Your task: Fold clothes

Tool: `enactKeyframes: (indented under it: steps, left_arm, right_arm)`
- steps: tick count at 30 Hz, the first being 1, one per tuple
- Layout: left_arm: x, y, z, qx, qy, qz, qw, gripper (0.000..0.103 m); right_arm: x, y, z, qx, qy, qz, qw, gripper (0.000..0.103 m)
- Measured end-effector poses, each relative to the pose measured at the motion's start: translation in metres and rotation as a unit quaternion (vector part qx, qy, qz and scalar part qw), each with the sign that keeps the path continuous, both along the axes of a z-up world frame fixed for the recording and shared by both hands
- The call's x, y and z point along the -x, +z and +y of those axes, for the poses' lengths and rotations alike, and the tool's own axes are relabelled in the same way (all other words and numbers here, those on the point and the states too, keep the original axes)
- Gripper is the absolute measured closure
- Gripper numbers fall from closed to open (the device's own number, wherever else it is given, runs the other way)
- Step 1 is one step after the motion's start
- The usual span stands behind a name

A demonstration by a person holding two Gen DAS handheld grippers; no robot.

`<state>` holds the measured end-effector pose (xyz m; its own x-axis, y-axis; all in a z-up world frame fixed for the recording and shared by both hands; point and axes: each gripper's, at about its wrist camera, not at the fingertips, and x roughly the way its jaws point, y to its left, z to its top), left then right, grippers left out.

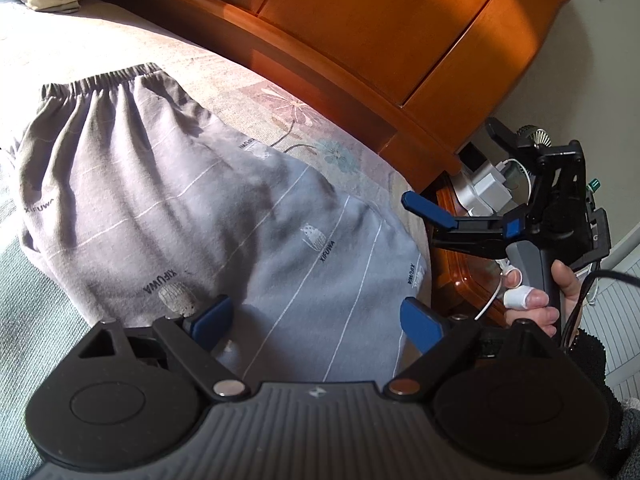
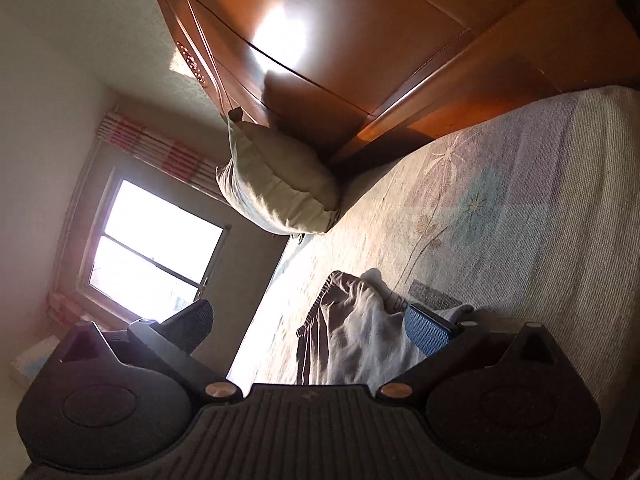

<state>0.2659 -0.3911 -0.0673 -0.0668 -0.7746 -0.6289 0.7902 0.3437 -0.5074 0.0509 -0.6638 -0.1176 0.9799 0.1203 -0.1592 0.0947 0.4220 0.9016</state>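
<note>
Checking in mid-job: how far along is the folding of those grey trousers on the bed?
Done: the grey trousers lie on the bed, seemingly already doubled over, waistband towards the headboard. In hand: nothing; the left tongs hover open above the fabric, and the right tongs stand open beside the bed, gripping nothing. Left: probably another fold and a smoothing of the creases.

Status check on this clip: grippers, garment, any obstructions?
Left gripper open over the grey pants, nothing held. Right gripper open, empty, beside the bed edge. Pants flat on the bedspread. Nothing on them.
</note>
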Motion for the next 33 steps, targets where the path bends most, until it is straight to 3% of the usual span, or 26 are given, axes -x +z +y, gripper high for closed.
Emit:
enactKeyframes:
  steps: [2,4,6,8,13,17,20,24,28,30,33]
  left_arm:
    - [0.003,0.005,0.001,-0.008,-0.003,-0.013,0.9999,0.012]
    - [0.006,0.013,0.006,-0.015,-0.005,-0.033,0.9993,0.012]
    - [0.009,0.022,0.014,-0.019,-0.002,-0.060,0.9980,0.012]
    - [0.012,0.029,0.023,-0.023,0.001,-0.077,0.9968,0.012]
    - [0.020,0.042,0.045,-0.030,0.010,-0.108,0.9936,0.012]
    - [0.025,0.043,0.064,-0.040,0.034,-0.109,0.9926,0.012]
    - [0.028,0.045,0.080,-0.059,0.058,-0.130,0.9881,0.011]
    - [0.032,0.044,0.099,-0.088,0.088,-0.153,0.9805,0.011]
    - [0.040,0.038,0.114,-0.120,0.100,-0.159,0.9747,0.011]
    - [0.047,0.037,0.122,-0.128,0.096,-0.158,0.9745,0.011]
    - [0.060,0.035,0.131,-0.145,0.084,-0.173,0.9706,0.011]
  right_arm:
    - [-0.008,-0.008,0.006,0.027,-0.003,0.049,0.998,0.000]
    - [-0.013,-0.015,0.011,0.065,-0.021,0.107,0.992,0.009]
    - [-0.004,-0.006,0.012,0.075,-0.037,0.106,0.991,0.001]
    - [0.004,0.004,0.010,0.080,-0.042,0.085,0.992,0.000]
    - [-0.010,0.007,-0.005,0.021,-0.011,0.060,0.998,0.000]
    - [-0.027,-0.018,-0.021,-0.042,-0.033,0.093,0.994,0.006]
    - [-0.014,0.014,-0.011,0.047,-0.089,0.099,0.990,0.000]
    - [-0.022,0.038,0.012,0.099,-0.026,0.091,0.991,0.000]
    - [-0.047,0.032,0.033,0.146,0.026,0.138,0.979,0.000]
    - [-0.055,0.019,0.033,0.151,0.018,0.177,0.972,0.000]
    - [-0.051,0.022,0.043,0.195,-0.015,0.204,0.959,0.000]
